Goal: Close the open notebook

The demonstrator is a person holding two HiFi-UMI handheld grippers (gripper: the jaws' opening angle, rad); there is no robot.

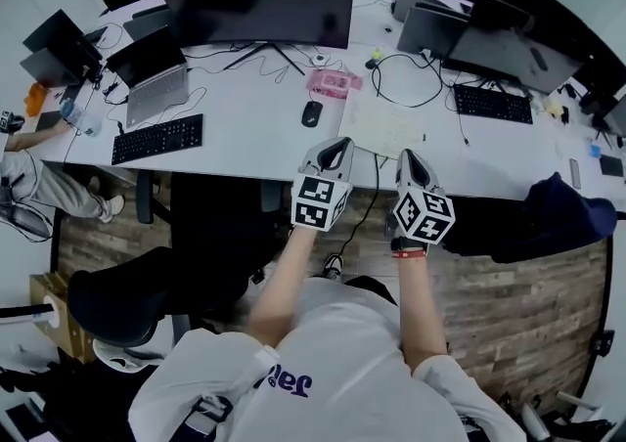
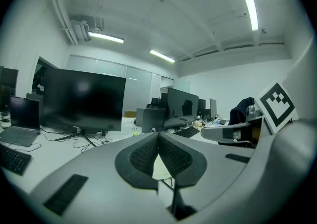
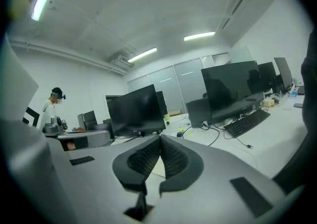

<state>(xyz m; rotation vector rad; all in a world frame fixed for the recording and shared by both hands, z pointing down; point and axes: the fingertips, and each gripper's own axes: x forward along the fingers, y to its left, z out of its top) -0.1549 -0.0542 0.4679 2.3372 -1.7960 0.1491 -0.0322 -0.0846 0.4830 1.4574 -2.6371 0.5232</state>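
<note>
The open notebook (image 1: 386, 123) lies flat on the white desk (image 1: 245, 142), its pale pages showing, just right of a black mouse (image 1: 311, 113). My left gripper (image 1: 339, 144) and right gripper (image 1: 410, 154) are held side by side at the desk's near edge, pointing at the notebook's near side without touching it. Both are shut with nothing between the pads. In the left gripper view the jaws (image 2: 158, 135) meet at the tips, and a strip of the page (image 2: 161, 171) shows below them. The right gripper view shows the same: the jaws (image 3: 160, 138) closed, with the page (image 3: 158, 167) beneath.
A wide curved monitor (image 1: 259, 0) stands behind the notebook, with a pink object (image 1: 333, 83) and looped cables near it. A keyboard (image 1: 156, 139) and laptop (image 1: 152, 73) lie left, another keyboard (image 1: 492, 103) right. A black chair (image 1: 210, 225) stands under the desk edge.
</note>
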